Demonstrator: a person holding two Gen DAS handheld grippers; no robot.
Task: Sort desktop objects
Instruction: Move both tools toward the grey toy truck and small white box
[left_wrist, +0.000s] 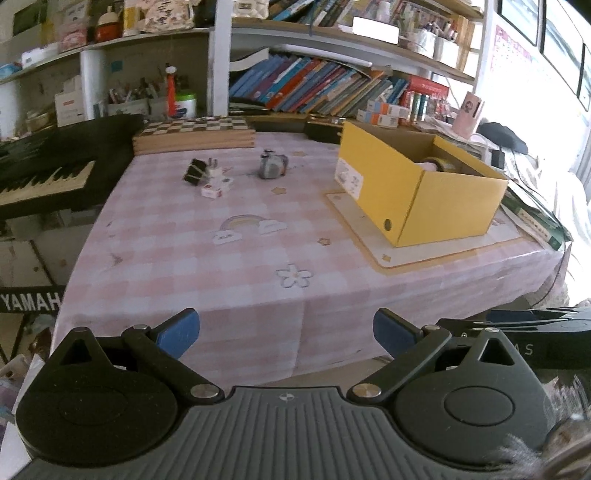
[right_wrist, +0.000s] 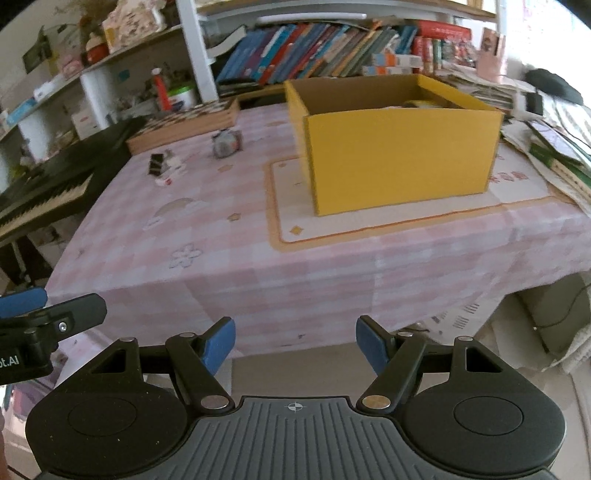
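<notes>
Clutter for sorting sits in a small group at the far left of the pink checked tablecloth (left_wrist: 258, 295): a black binder clip (left_wrist: 194, 170), a couple of small white pieces (left_wrist: 218, 186) just beside it, and a grey roll-like object (left_wrist: 272, 165) a little to their right, too blurred to name. They lie loose and apart from the yellow box (left_wrist: 421, 192), which stands open-topped on a cream mat (left_wrist: 424, 254) at the right of the table, probably as the bin for them; something already lies inside it, though only its top edge shows.

Both tools hang over the near edge of the table, well short of everything. The left gripper (left_wrist: 286, 334) has its blue pads spread wide with nothing between them, and the cluster lies far ahead and slightly left of its line. The right gripper (right_wrist: 295, 345) is likewise spread and empty, aimed more at the box's near wall, with the small items far off to its left. Judging by the layout, the left tool is the better placed to reach the cluster.
</notes>
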